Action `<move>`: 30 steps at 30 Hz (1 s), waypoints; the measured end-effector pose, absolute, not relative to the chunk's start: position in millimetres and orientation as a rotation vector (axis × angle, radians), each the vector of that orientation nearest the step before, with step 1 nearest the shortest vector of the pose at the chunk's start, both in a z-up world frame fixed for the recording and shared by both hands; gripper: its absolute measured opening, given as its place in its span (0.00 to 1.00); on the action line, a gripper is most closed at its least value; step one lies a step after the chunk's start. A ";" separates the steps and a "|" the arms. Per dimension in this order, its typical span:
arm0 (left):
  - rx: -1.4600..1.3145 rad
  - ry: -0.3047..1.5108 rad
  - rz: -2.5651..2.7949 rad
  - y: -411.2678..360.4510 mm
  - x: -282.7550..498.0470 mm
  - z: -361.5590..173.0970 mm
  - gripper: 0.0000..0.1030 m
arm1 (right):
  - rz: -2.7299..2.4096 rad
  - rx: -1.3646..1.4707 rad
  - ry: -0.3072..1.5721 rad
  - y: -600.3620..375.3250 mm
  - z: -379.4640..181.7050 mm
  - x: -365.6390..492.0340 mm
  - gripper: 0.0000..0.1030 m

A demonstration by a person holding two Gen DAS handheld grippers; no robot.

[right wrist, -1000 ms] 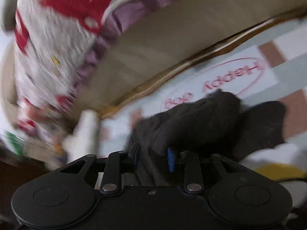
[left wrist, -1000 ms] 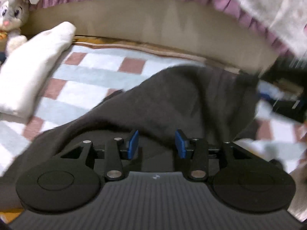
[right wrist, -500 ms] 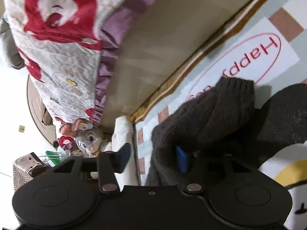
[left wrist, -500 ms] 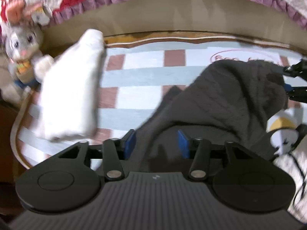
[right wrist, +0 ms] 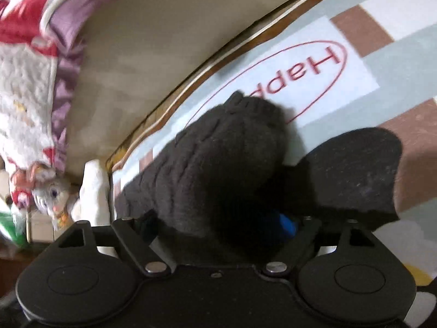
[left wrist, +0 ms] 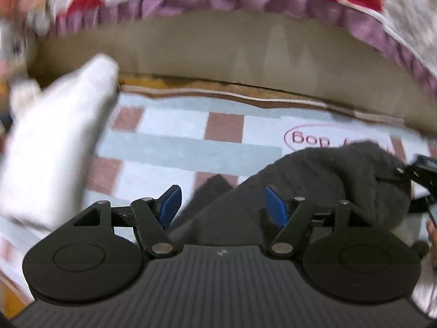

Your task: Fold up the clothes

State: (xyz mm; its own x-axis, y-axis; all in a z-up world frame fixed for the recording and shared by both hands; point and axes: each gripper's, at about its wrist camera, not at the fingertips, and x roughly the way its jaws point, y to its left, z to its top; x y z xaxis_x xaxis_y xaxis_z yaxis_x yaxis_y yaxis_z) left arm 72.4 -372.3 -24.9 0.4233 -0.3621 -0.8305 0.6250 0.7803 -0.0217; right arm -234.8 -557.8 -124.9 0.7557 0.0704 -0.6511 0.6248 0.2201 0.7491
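Observation:
A dark grey knitted garment (left wrist: 322, 180) lies bunched on a checked mat (left wrist: 174, 142). My left gripper (left wrist: 222, 205) is open, its blue pads spread, with the garment's edge lying between and below them. In the right wrist view the same garment (right wrist: 218, 164) is heaped over my right gripper (right wrist: 218, 218); its jaws stand wide apart and the cloth hides most of the pads, only a bit of the right blue pad (right wrist: 286, 222) shows. The right gripper also shows at the right edge of the left wrist view (left wrist: 423, 175).
A folded white cloth (left wrist: 57, 147) lies at the mat's left edge. A stuffed rabbit (right wrist: 46, 191) sits beyond it. A bed side with a quilt and purple frill (left wrist: 245, 2) runs along the far side of the mat.
My left gripper's jaws have opened wider and let the garment down. My right gripper's jaws have spread and the garment has slumped over them onto the mat.

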 end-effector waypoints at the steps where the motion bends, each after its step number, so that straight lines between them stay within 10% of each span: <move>1: 0.283 0.943 -0.616 -371.4 74.3 -35.2 0.65 | -0.402 1.321 0.620 -559.9 -122.7 -239.3 0.81; 10: 0.292 0.964 -0.569 -354.2 100.9 -77.1 0.66 | 0.249 1.094 0.583 -516.8 -73.3 -216.8 0.36; 22: 0.165 1.150 -0.715 -354.9 122.6 -116.7 0.69 | -0.254 1.046 0.853 -514.3 -120.4 -210.6 0.68; 25: 0.136 1.188 -0.855 -350.7 109.8 -121.3 0.64 | -0.361 1.072 0.806 -530.3 -123.9 -219.3 0.84; 30: 0.156 1.139 -0.985 -345.5 54.7 -117.2 0.44 | -0.512 1.109 0.723 -555.2 -129.0 -232.4 0.82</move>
